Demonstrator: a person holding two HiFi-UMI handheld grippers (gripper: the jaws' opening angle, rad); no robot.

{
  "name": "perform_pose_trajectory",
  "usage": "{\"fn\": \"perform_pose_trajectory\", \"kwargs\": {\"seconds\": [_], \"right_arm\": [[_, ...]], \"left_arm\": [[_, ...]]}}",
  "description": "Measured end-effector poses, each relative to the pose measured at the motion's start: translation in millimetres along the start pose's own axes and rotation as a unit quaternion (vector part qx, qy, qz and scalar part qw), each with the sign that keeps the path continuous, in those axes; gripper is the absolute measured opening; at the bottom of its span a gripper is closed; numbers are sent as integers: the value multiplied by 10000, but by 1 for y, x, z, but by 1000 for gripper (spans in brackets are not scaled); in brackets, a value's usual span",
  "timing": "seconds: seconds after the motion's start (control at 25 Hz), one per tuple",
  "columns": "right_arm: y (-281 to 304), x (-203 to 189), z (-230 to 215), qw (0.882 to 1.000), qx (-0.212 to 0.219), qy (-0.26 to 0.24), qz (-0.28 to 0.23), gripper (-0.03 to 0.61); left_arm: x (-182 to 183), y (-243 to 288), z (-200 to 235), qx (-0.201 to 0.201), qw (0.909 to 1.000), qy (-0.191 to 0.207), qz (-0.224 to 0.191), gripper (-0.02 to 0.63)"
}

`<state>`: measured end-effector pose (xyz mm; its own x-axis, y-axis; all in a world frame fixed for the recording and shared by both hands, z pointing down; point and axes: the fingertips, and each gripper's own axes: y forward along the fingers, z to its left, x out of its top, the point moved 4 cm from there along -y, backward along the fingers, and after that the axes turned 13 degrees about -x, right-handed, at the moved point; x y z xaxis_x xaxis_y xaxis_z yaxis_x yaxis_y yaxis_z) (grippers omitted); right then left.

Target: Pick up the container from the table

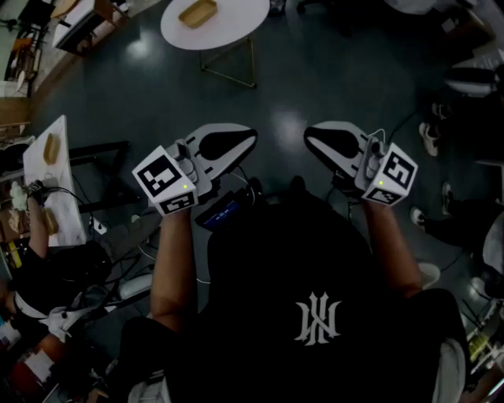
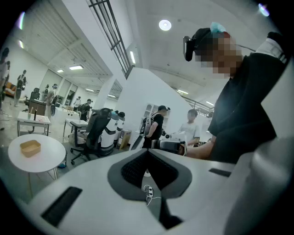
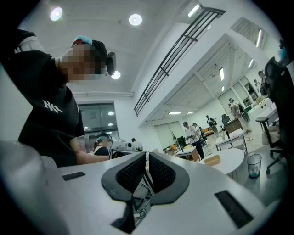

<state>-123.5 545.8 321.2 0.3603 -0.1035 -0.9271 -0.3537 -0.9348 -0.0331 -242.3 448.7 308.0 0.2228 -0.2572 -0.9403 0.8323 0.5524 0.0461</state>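
Observation:
A tan, shallow container (image 1: 197,13) sits on a round white table (image 1: 236,24) at the far end of the head view, well away from both grippers. It also shows as a small tan container (image 2: 30,148) at the left of the left gripper view, and as a container (image 3: 212,159) at mid right of the right gripper view. The person holds both grippers at chest height. My left gripper (image 1: 246,138) (image 2: 148,151) is shut with nothing in it. The right gripper (image 1: 310,134) (image 3: 147,156) is shut and empty too, its black pads pressed together.
Dark floor with cables lies between the person and the round table. A long white table (image 1: 47,181) with items stands at left beside a seated person (image 1: 47,268). Office chairs (image 2: 94,131), several standing people and a clear bin (image 3: 253,165) are around the room.

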Motion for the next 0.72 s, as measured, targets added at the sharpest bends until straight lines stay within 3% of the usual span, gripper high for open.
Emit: {"fn": "perform_pose_trajectory", "kwargs": {"seconds": [0.24, 0.44, 0.72], "right_arm": [[-2, 5, 10, 10000, 21, -80, -22, 48], [0, 2, 31, 9997, 90, -228, 46, 48], [-9, 14, 27, 9993, 167, -320, 13, 49]], "left_arm": [[-12, -1, -13, 62, 9997, 66, 245, 3], [-12, -15, -31, 86, 9997, 147, 173, 3], [-1, -4, -31, 117, 9996, 228, 100, 3]]}}
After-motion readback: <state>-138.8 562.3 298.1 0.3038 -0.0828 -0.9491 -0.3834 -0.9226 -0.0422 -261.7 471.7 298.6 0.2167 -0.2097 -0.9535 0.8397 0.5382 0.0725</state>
